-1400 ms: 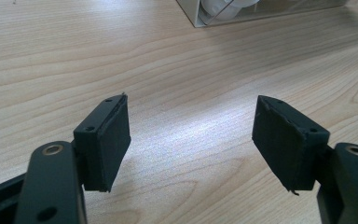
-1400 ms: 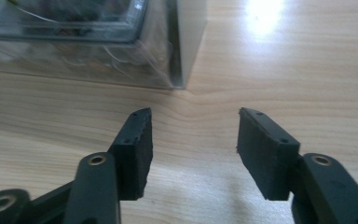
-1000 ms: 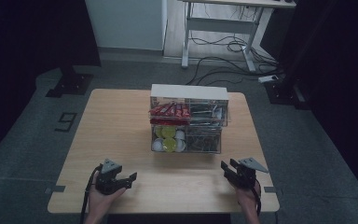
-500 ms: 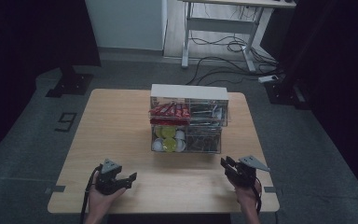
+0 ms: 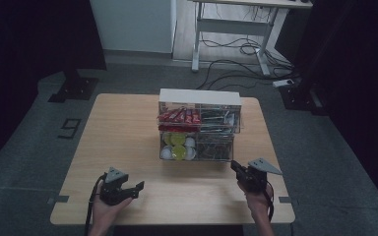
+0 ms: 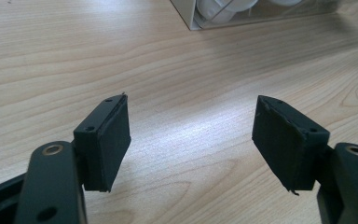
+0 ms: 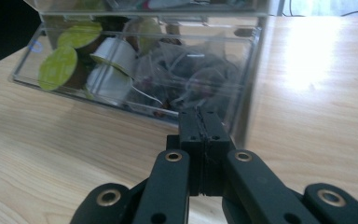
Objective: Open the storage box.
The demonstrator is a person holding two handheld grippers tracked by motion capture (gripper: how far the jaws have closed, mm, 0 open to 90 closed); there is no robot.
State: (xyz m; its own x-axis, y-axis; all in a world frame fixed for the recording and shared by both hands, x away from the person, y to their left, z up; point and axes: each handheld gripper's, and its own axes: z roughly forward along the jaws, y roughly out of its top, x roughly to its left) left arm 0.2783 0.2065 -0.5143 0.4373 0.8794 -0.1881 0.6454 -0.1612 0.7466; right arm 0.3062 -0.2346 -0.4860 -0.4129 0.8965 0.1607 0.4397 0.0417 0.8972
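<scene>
Jaws pressed together, the right gripper noses toward the clear organizer's lower drawer; the left gripper idles wide on the counter.

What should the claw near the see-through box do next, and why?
Probably open up first. The right claw is shut with nothing in it, its tips right in front of the clear organizer, near the lower drawer with the pods. Shut, it cannot grip that drawer's front. The left claw waits open over bare table.
</scene>
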